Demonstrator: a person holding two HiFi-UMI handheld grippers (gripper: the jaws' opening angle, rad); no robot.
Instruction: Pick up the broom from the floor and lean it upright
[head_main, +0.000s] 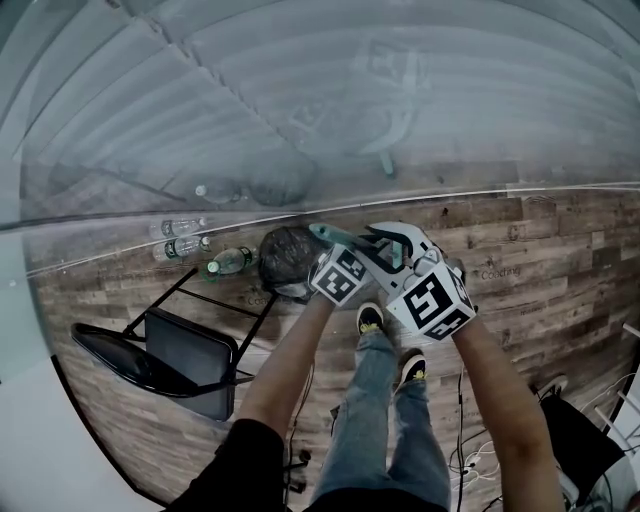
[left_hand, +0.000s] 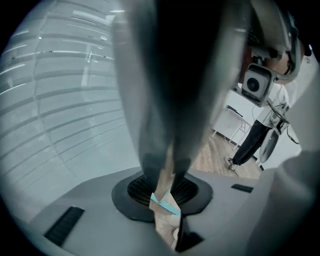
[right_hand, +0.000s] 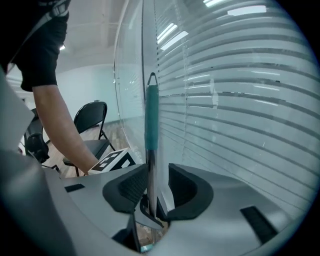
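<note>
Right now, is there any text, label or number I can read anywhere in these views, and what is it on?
No text reads for certain.
Faint print on the floor: too blurred to read.
Bottles: labels too small.
Marker cubes: square patterns only, no letters.

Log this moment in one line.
step: lean upright | broom handle: upright beside glass wall | right gripper: open, handle between jaws | left gripper: blurred, grip unclear
</note>
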